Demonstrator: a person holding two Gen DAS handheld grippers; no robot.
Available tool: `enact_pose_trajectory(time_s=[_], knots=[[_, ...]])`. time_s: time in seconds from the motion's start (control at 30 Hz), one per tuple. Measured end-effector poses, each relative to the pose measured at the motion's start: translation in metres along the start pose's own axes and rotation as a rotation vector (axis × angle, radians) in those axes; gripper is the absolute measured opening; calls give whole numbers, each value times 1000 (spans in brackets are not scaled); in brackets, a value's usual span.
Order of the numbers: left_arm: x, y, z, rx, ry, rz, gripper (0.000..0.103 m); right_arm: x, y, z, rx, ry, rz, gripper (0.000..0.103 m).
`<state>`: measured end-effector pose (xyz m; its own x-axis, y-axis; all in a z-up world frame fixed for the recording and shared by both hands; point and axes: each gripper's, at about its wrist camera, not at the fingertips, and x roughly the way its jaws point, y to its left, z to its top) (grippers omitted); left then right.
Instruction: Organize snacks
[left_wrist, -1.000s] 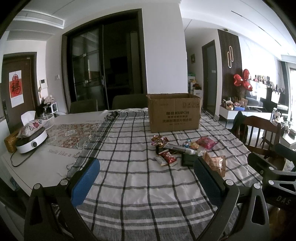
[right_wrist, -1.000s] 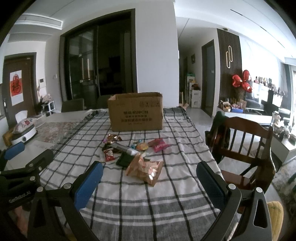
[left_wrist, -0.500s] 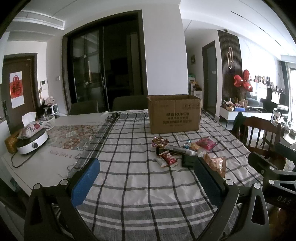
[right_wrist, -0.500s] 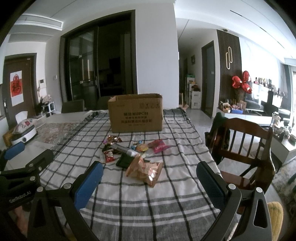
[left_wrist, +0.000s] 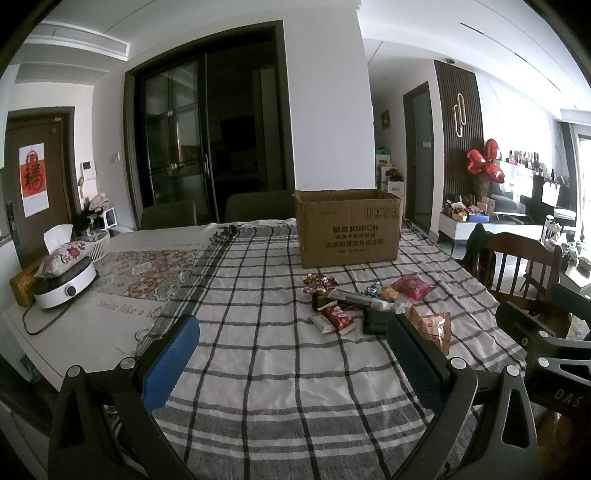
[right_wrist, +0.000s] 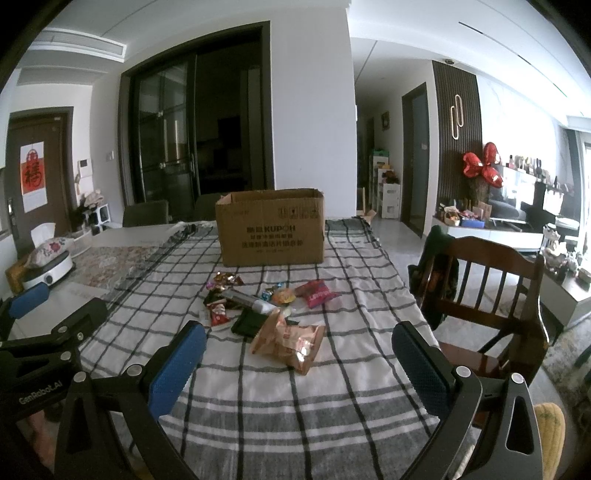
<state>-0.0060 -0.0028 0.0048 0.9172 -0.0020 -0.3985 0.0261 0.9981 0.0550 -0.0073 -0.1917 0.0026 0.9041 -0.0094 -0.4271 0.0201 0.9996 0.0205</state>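
Several snack packets lie in a loose pile (left_wrist: 369, 302) (right_wrist: 266, 306) on the checked tablecloth (left_wrist: 280, 376), in front of an open cardboard box (left_wrist: 349, 232) (right_wrist: 271, 230). A tan crinkled bag (right_wrist: 290, 339) (left_wrist: 434, 326) lies nearest, a pink packet (right_wrist: 317, 293) to the right, a red packet (left_wrist: 338, 319) to the left. My left gripper (left_wrist: 291, 354) is open and empty, held above the near cloth. My right gripper (right_wrist: 299, 354) is open and empty, just short of the tan bag.
A white round appliance (left_wrist: 64, 286) with a floral cushion sits at the table's left end, next to a tissue box (left_wrist: 57, 236). A wooden chair (right_wrist: 491, 291) stands by the right table edge. Dark chairs (left_wrist: 255, 206) stand behind the table.
Both views have shifted very slightly; the box and snacks sit a touch higher and closer. Nothing was grasped or moved.
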Motion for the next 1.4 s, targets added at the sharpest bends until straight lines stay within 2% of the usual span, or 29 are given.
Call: enact_pose_trajectory(time_s=[0.63, 0.83, 0.9, 1.07, 1.2, 1.4], knots=[[0, 0, 0, 2, -2, 0, 103, 3, 0, -4, 1, -4, 0, 102], [4, 0, 2, 14, 17, -24, 103, 6, -2, 0, -4, 19, 6, 102], [10, 0, 5, 23, 22, -35, 103, 10, -1, 9, -11, 27, 8, 102], [33, -7, 12, 46, 48, -64, 103, 29, -5, 5, -23, 39, 5, 102], [55, -13, 11, 63, 80, -93, 103, 54, -10, 4, -16, 86, 16, 102], [79, -21, 4, 81, 89, -90, 98, 85, -12, -1, -9, 142, 53, 102]])
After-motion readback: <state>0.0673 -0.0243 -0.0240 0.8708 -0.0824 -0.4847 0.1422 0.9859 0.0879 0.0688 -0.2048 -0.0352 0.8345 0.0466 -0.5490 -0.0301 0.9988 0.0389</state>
